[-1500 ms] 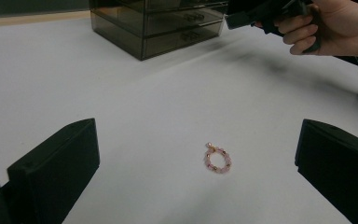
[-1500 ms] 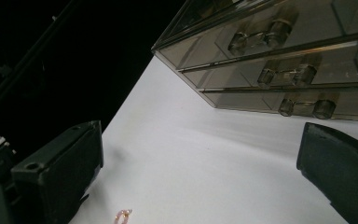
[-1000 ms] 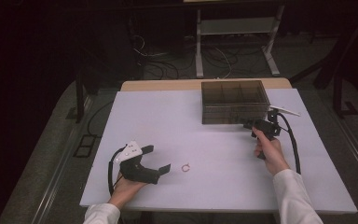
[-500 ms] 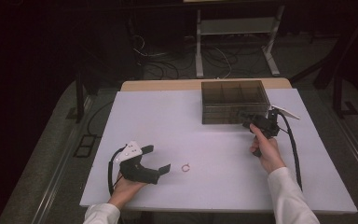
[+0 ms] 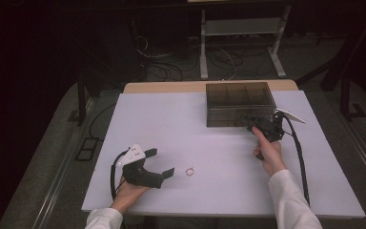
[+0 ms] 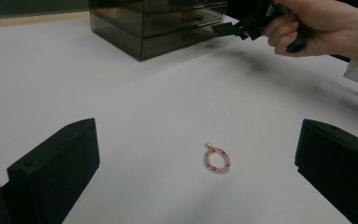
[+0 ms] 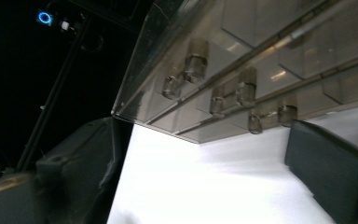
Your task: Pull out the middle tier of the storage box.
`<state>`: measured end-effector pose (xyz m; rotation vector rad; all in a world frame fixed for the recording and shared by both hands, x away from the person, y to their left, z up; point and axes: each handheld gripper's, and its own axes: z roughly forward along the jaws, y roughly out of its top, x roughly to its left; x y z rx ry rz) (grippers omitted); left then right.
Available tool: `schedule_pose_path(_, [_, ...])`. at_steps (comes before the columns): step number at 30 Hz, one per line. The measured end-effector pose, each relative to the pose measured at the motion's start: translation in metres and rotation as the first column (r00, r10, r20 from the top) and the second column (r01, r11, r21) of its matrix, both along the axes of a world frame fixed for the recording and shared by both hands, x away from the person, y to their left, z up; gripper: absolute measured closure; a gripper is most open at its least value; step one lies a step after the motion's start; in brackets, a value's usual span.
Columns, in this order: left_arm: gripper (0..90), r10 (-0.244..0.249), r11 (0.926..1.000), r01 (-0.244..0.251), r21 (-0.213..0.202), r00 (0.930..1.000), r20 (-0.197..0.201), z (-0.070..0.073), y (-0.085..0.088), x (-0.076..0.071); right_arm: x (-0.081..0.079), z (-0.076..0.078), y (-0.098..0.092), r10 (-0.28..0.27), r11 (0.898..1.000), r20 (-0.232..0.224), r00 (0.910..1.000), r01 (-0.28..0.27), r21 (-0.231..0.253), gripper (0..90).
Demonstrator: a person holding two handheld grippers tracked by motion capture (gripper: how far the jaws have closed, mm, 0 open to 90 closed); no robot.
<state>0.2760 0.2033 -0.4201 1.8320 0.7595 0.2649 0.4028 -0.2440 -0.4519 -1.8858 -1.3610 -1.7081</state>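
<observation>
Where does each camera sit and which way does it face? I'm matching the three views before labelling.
High view: above the person's side, looking forward and down on the white table; both forearms, left gripper, right gripper.
Left gripper view: on the left gripper, looking low across the table at the bead ring; its open jaws frame it.
Right gripper view: on the right gripper, tilted, facing the drawer box; its jaws, just closing, have nothing between them.
All share the drawer box.
</observation>
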Motion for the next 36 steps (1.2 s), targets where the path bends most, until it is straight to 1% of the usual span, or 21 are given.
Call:
schedule_pose_path(4, [0.0,0.000,1.0000,0.000,-0.001,1.0000,0.000,0.000,0.000,0.000,0.001,-0.002,0.000,-0.009,1.000,-0.018,0.9998,0.009,-0.016,19.9])
schedule_pose_path(5, [0.0,0.000,1.0000,0.000,-0.001,1.0000,0.000,0.000,0.000,0.000,0.000,-0.001,0.000,-0.013,1.000,-0.036,0.9993,0.013,-0.017,24.8])
schedule_pose_path(6, [0.0,0.000,1.0000,0.000,-0.001,1.0000,0.000,0.000,0.000,0.000,0.001,-0.002,-0.001,-0.021,1.000,-0.027,0.9994,0.021,-0.024,25.2])
schedule_pose_path(7, [0.0,0.000,1.0000,0.000,-0.001,1.0000,0.000,0.000,0.000,0.000,0.000,-0.002,-0.001,-0.024,1.000,-0.047,0.9986,0.023,-0.019,25.4])
schedule_pose_path(8, [0.0,0.000,1.0000,0.000,-0.001,1.0000,0.000,0.000,0.000,0.000,0.000,-0.002,-0.001,-0.024,1.000,-0.047,0.9986,0.023,-0.019,25.4])
schedule_pose_path(9, [0.0,0.000,1.0000,0.000,-0.001,1.0000,0.000,0.000,0.000,0.000,0.001,-0.002,-0.002,-0.037,0.999,-0.049,0.9981,0.037,-0.011,31.5])
schedule_pose_path(12, [0.0,0.000,1.0000,0.000,-0.001,1.0000,0.000,0.000,0.000,0.000,0.001,-0.002,-0.002,-0.042,0.999,-0.059,0.9974,0.042,-0.009,32.9])
schedule_pose_path(13, [0.0,0.000,1.0000,0.000,-0.001,1.0000,0.000,0.000,0.000,0.000,0.002,-0.003,-0.003,-0.054,0.999,-0.058,0.9968,0.053,-0.010,36.6])
schedule_pose_path(15, [0.0,-0.001,1.0000,0.001,-0.001,1.0000,0.000,0.000,0.000,0.000,0.002,-0.003,-0.003,-0.054,0.999,-0.061,0.9967,0.053,-0.008,37.5])
schedule_pose_path(16, [0.0,-0.001,1.0000,0.001,-0.001,1.0000,0.000,0.000,0.000,0.000,0.002,-0.003,-0.003,-0.060,0.998,-0.065,0.9961,0.060,-0.005,41.5])
schedule_pose_path(19, [0.0,-0.001,1.0000,0.001,-0.001,1.0000,0.000,0.000,0.000,0.000,0.002,-0.003,-0.003,-0.069,0.998,-0.077,0.9947,0.069,-0.007,44.2])
schedule_pose_path(21, [0.0,-0.001,1.0000,0.001,-0.001,1.0000,0.000,0.000,0.000,0.000,0.002,-0.004,-0.003,-0.077,0.997,-0.082,0.9937,0.077,-0.004,48.3])
schedule_pose_path(23, [0.0,-0.001,1.0000,0.001,-0.001,1.0000,-0.001,0.000,0.000,0.000,0.002,-0.004,-0.003,-0.081,0.997,-0.087,0.9929,0.081,-0.004,49.1])
schedule_pose_path(24, [0.0,-0.001,1.0000,0.001,-0.001,1.0000,0.000,0.000,0.000,0.000,0.003,-0.005,-0.003,-0.085,0.996,-0.092,0.9921,0.085,-0.001,51.3])
schedule_pose_path(26, [0.0,-0.001,1.0000,0.001,-0.001,1.0000,0.000,0.000,0.000,0.000,0.003,-0.006,-0.003,-0.090,0.996,-0.093,0.9916,0.090,0.001,52.8])
schedule_pose_path(27, [0.0,-0.001,1.0000,0.001,-0.001,1.0000,0.000,0.000,0.000,0.000,0.004,-0.006,-0.002,-0.096,0.995,-0.103,0.9901,0.097,0.004,54.5])
schedule_pose_path(28, [0.0,-0.001,1.0000,0.001,-0.001,1.0000,0.000,0.000,0.000,0.000,0.004,-0.008,-0.002,-0.102,0.995,-0.102,0.9895,0.104,0.010,56.9])
schedule_pose_path(31, [0.0,-0.001,1.0000,0.001,-0.002,1.0000,0.000,0.000,0.000,0.000,0.005,-0.009,-0.001,-0.111,0.994,-0.107,0.9880,0.113,0.013,58.6])
schedule_pose_path(36, [0.0,-0.002,1.0000,0.002,-0.002,1.0000,0.000,0.000,0.000,0.000,0.007,-0.012,-0.003,-0.119,0.992,-0.113,0.9865,0.122,0.025,64.3])
